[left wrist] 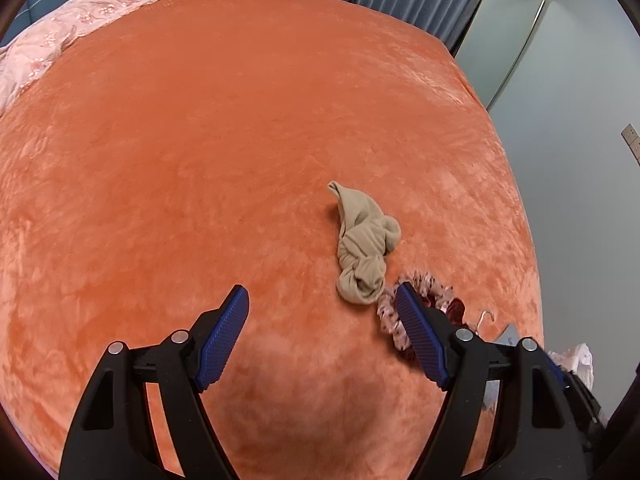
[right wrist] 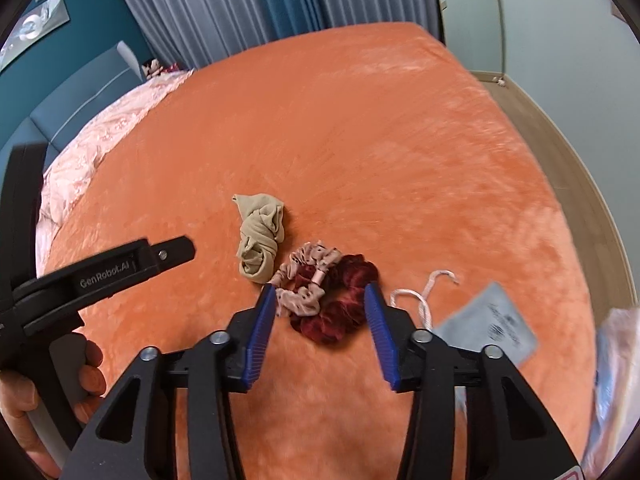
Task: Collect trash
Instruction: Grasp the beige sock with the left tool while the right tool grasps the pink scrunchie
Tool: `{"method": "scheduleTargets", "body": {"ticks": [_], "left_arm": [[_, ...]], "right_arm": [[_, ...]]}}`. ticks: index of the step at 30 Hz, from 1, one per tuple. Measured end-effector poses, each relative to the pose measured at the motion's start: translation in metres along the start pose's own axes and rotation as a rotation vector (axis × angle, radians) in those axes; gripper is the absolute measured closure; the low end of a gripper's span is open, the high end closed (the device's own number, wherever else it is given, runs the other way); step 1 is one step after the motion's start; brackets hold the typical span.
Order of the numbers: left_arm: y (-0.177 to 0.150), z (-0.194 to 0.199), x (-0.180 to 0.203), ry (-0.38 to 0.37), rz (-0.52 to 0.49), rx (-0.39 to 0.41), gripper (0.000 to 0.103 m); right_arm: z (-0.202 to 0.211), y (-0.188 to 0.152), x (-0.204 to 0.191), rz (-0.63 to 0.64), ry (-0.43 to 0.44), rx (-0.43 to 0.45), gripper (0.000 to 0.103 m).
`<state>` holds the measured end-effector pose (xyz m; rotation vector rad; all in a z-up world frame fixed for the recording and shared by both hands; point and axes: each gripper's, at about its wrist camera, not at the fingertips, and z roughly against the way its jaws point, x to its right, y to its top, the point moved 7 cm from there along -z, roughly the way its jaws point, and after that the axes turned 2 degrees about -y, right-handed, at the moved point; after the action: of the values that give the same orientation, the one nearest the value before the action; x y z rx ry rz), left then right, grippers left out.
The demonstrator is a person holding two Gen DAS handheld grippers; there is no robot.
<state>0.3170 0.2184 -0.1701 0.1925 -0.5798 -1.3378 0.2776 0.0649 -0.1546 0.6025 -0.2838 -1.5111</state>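
A knotted beige stocking (left wrist: 362, 250) lies on the orange bedspread (left wrist: 240, 120), ahead and right of my open, empty left gripper (left wrist: 322, 294). In the right wrist view the stocking (right wrist: 259, 240) lies left of a pink dotted scrunchie (right wrist: 306, 286) and a dark red velvet scrunchie (right wrist: 340, 304). My right gripper (right wrist: 320, 294) is open and empty, with both scrunchies just past its fingertips. A white cord (right wrist: 420, 296) and a grey-blue card (right wrist: 490, 324) lie to the right. The pink scrunchie (left wrist: 390, 318) is partly hidden behind my left gripper's right finger.
A pink quilt (right wrist: 100, 140) lies at the bed's far left by a blue headboard (right wrist: 80, 92). Curtains (right wrist: 224, 8) hang behind the bed. Wooden floor (right wrist: 592, 184) runs along the bed's right edge. A white plastic bag (right wrist: 616, 380) shows at the right. The left gripper's body (right wrist: 100, 276) is at left.
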Motion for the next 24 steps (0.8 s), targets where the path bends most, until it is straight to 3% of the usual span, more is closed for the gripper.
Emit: {"method": "scheduleTargets", "body": {"ticks": [7, 10, 13, 15, 24], "left_arm": [[0.014, -0.044, 0.017, -0.036, -0.022, -0.048, 0.032], [0.015, -0.063, 0.023, -0.054, -0.035, -0.076, 0.040], [0.013, -0.077, 0.027, -0.078, -0.034, -0.105, 0.055], [0.010, -0.083, 0.026, -0.093, -0.028, -0.123, 0.071], [0.009, -0.050, 0.029, -0.127, 0.001, -0.086, 0.081]], "right_arm": [[-0.048, 0.005, -0.007, 0.002, 0.018, -0.060, 0.073], [-0.063, 0.001, -0.007, 0.000, 0.022, -0.087, 0.083], [-0.071, -0.003, -0.007, -0.001, 0.026, -0.103, 0.090], [-0.070, -0.005, -0.006, 0.000, 0.032, -0.100, 0.095], [-0.018, 0.000, -0.002, -0.037, 0.075, -0.022, 0.097]]}}
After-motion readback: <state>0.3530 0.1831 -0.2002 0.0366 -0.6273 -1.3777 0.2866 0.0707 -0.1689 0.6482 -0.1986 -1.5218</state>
